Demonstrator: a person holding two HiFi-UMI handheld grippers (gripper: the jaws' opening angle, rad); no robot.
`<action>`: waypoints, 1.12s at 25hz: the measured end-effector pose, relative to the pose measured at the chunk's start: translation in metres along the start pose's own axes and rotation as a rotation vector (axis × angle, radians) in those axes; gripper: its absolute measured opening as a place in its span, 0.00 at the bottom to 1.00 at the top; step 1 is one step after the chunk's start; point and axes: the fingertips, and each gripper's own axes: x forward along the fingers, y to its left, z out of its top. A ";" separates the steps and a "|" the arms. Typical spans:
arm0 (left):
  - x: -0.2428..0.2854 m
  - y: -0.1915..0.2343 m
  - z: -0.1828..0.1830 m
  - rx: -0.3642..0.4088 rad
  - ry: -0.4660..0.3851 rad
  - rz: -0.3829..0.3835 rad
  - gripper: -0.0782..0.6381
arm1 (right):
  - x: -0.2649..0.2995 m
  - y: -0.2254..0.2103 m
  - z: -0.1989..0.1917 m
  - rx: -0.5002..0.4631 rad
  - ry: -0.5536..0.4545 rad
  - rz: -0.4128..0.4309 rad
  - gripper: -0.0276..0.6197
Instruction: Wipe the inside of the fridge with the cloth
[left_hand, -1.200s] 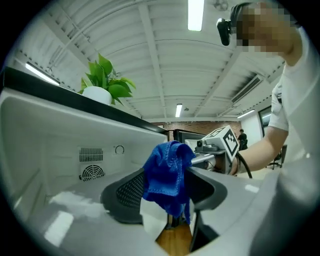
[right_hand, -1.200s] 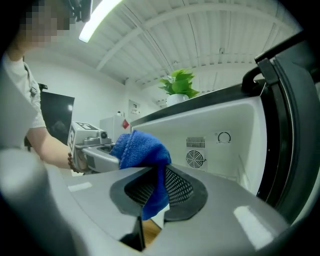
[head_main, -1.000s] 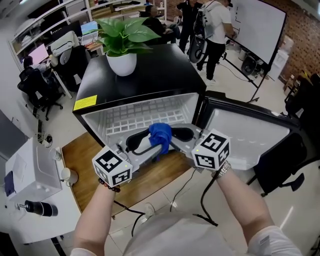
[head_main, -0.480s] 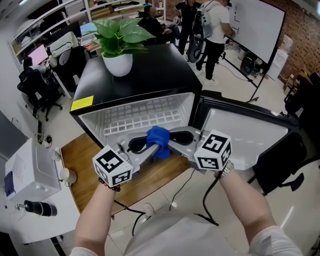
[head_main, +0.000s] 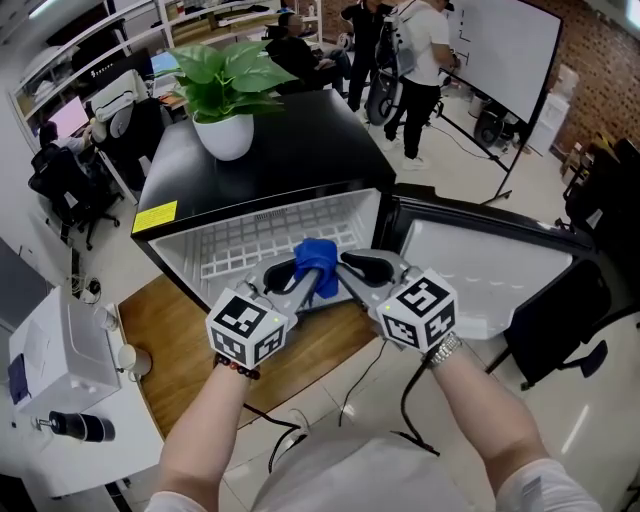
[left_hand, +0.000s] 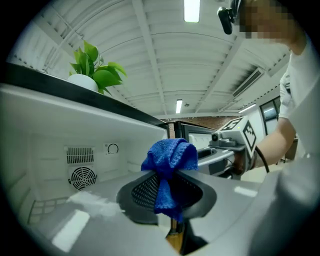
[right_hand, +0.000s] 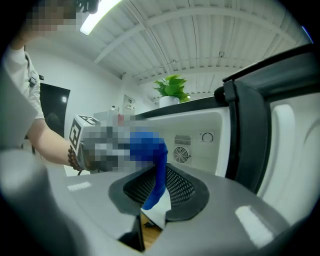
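My left tool (left_hand: 169, 195) has just been closing and now pinches the blue cloth (left_hand: 170, 155) at its waist, with a full bunch standing out past the pads. My right tool (right_hand: 159, 192) has just been opening. Only a thin tail of the cloth hangs between its jaws, and I judge that the pads no longer press on it. The cloth is in the air at the mouth of the fridge (head_main: 300, 150), between my two tools, and as far as I can tell it touches no inner surface.

I read this step as passing the cloth to my left tool before wiping. To do it well, I would draw the right tool straight back until the tail slips free, so that it does not pull the bunch out of the left grip. Then I would go in level, cloth first, so that the bunch meets the plastic and the pads do not. On the back wall I would go lightly around the fan grille (left_hand: 82, 177) and the dial (left_hand: 113, 148). The cloth could snag on the white wire rack (head_main: 270, 235), so I would wipe along its bars.

The fridge door (head_main: 480, 270) is swung wide to the right. I can see nothing in the compartment but the rack, with no food or bottles. On the black top stands a white pot (head_main: 222, 135) holding a leafy green plant (head_main: 225, 75).
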 end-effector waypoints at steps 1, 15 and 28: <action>0.003 0.005 0.000 -0.008 0.003 0.024 0.21 | -0.002 -0.005 -0.001 0.000 0.002 -0.027 0.14; 0.064 0.084 -0.009 -0.094 0.053 0.282 0.21 | -0.021 -0.003 -0.005 0.002 -0.017 -0.100 0.13; 0.120 0.119 -0.015 -0.115 0.062 0.371 0.21 | -0.031 -0.007 -0.006 -0.004 -0.014 -0.161 0.11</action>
